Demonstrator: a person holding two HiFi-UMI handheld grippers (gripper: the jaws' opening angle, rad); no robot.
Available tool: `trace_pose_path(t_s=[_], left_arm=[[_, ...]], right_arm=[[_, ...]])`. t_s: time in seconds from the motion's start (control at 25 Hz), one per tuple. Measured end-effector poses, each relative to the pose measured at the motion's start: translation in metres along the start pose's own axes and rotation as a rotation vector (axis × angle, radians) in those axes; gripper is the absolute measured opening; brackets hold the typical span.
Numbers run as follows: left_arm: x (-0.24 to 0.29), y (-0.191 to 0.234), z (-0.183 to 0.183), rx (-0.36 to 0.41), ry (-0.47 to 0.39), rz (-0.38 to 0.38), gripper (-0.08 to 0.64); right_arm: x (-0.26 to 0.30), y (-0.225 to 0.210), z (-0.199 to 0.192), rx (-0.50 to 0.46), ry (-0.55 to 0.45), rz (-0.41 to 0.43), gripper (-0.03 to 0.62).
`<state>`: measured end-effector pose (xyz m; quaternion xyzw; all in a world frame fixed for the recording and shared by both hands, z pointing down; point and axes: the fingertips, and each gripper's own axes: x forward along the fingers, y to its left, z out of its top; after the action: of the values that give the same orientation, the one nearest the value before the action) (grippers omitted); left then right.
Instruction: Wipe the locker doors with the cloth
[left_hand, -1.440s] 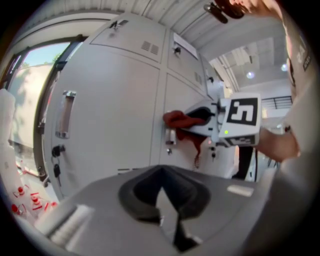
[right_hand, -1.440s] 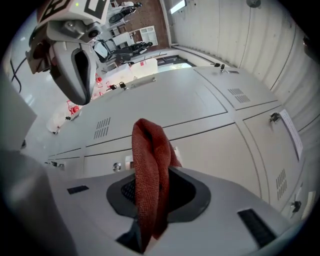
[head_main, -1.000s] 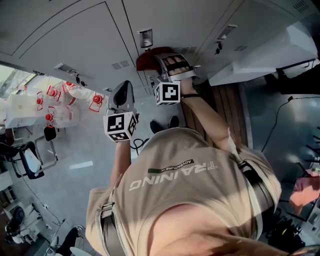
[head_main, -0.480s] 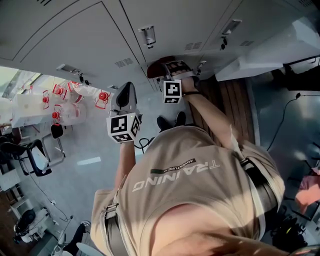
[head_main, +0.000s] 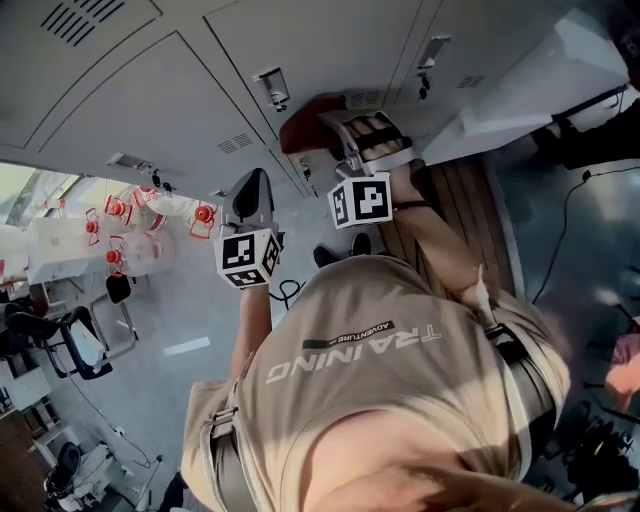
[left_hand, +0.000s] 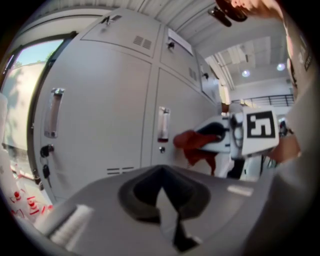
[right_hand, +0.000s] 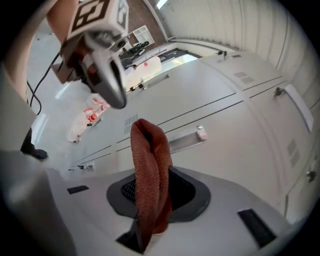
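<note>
Right gripper (right_hand: 145, 227) clamped on rust-red, coarse-woven cloth (right_hand: 150, 175), bunched upright. Smooth grey metal locker door (right_hand: 225, 125) just ahead. Left gripper (left_hand: 169, 220) clenched, empty.

One person (head_main: 380, 390), one cloth (head_main: 303, 125), and two grippers: left gripper (head_main: 253, 180) and right gripper (head_main: 338, 127).
</note>
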<state>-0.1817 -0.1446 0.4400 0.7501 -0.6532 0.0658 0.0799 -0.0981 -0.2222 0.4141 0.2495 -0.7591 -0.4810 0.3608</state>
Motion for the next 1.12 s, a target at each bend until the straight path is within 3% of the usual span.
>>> trace_pose_path(t_s=[0.36,0.52,0.76,0.96,1.12], left_arm=[[0.015,-0.021,0.012,0.018,-0.024,-0.062,0.006],[0.014,-0.021,0.013,0.019,-0.028,-0.059,0.006],[0.006,-0.013,0.011,0.011,-0.028,-0.027,0.006],[0.002,-0.008,0.008,0.003,-0.019,-0.008,0.006],[0.005,-0.008,0.009,0.003,-0.02,-0.01,0.006]], right_arm=[[-0.073,-0.182,0.025,-0.046,-0.047,-0.397,0.086],[-0.078,-0.234,0.027,-0.072,-0.038,-0.503,0.086],[-0.055,-0.249,0.022,-0.076,-0.018,-0.487,0.086],[-0.043,-0.232,0.019,-0.079,-0.011,-0.468,0.086],[-0.032,-0.204,0.01,-0.067,-0.005,-0.405,0.086]])
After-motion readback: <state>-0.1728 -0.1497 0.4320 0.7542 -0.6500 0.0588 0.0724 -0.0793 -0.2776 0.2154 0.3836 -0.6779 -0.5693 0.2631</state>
